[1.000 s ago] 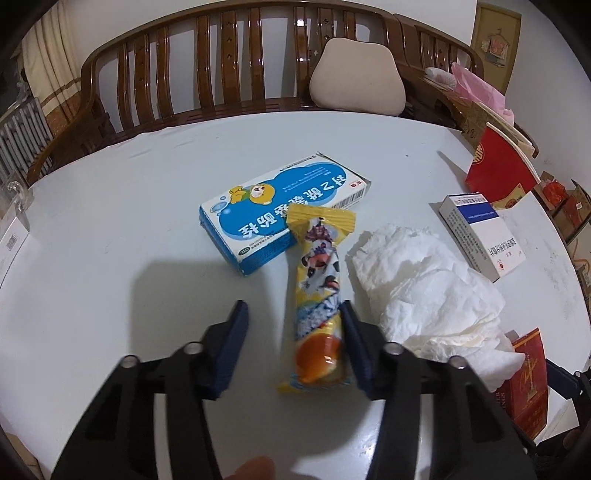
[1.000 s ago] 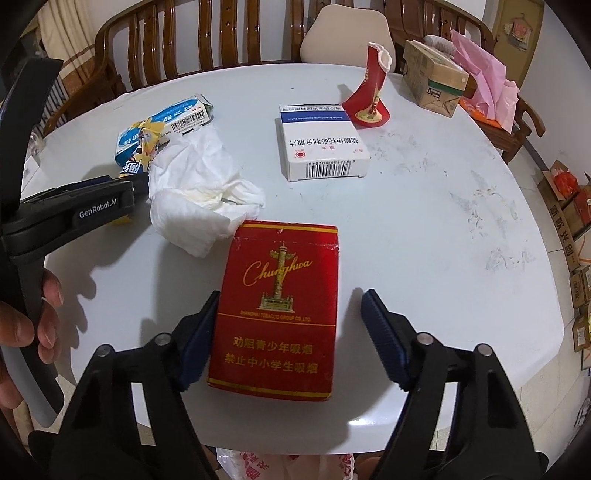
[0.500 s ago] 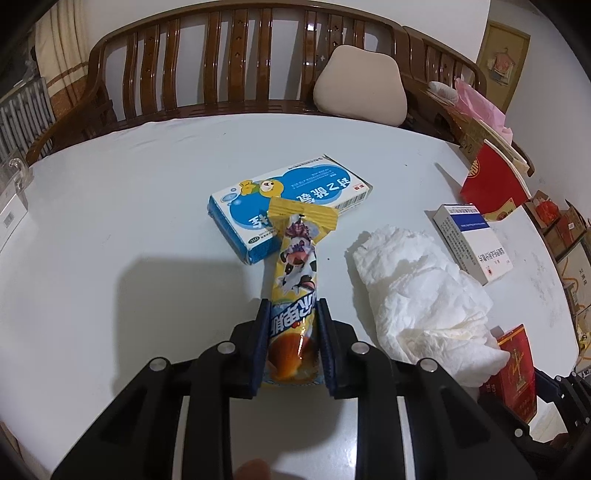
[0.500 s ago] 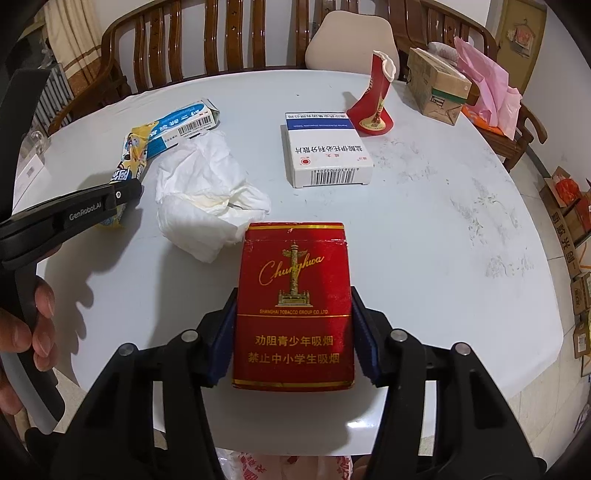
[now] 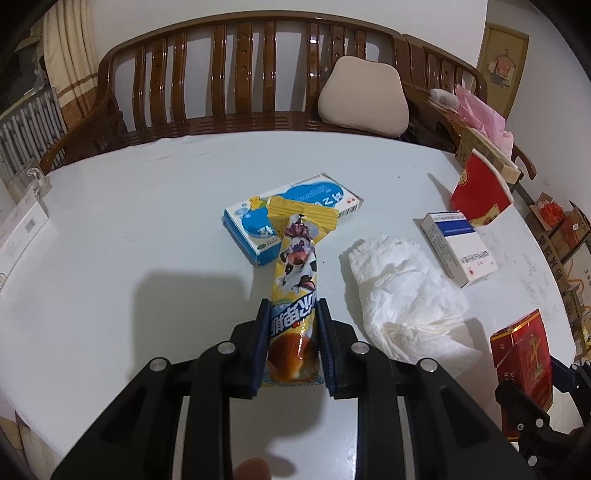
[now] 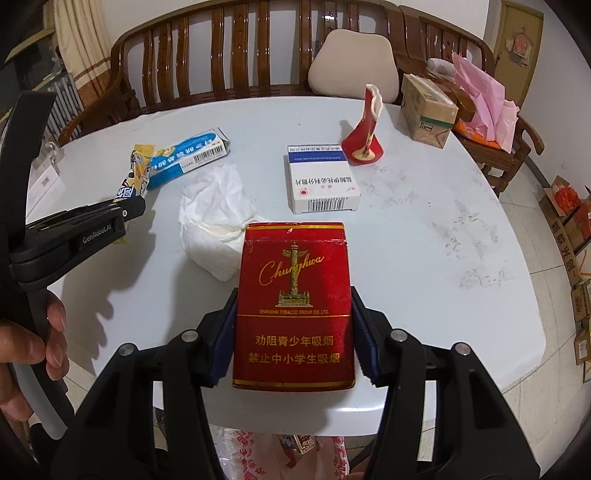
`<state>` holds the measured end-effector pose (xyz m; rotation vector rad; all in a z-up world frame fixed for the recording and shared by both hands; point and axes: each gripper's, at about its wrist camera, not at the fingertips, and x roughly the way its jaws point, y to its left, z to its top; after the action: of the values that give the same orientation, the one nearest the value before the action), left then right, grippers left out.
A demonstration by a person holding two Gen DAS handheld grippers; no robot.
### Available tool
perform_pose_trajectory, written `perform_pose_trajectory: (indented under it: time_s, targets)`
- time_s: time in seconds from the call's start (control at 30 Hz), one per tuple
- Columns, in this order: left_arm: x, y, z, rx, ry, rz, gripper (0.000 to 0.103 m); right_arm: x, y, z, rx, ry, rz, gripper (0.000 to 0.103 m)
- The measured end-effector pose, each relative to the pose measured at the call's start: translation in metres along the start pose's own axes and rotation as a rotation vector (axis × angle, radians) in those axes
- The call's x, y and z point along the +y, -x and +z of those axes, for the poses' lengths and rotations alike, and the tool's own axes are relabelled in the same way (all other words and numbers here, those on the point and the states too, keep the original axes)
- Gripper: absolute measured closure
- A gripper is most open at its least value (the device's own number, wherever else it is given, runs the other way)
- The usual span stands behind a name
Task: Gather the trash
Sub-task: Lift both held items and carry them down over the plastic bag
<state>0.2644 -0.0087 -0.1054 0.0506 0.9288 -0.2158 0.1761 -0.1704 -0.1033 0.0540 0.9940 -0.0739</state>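
On the round white table (image 5: 129, 229), the left gripper (image 5: 291, 347) pinches the near end of a long yellow snack wrapper (image 5: 295, 273), whose far end overlaps a blue-and-white medicine box (image 5: 251, 229). Right of the wrapper lies a crumpled white tissue (image 5: 402, 291). The right gripper (image 6: 293, 332) clamps a red Chunghwa cigarette pack (image 6: 293, 295) by its sides, just nearer than that tissue, at the table's near edge.

You see a long brown wooden bench (image 5: 236, 74) behind the round white table (image 5: 110, 221), by white walls (image 5: 424, 26).
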Motion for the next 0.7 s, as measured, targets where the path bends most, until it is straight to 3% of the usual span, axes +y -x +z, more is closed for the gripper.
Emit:
perform_pose_trajectory:
  time_s: [0.7]
  targets:
    - [-0.019,0.096,-0.018,-0.111,-0.011,-0.003,0.079,-0.014,0.091,-0.01,-0.129,0.004,0.062,0.05]
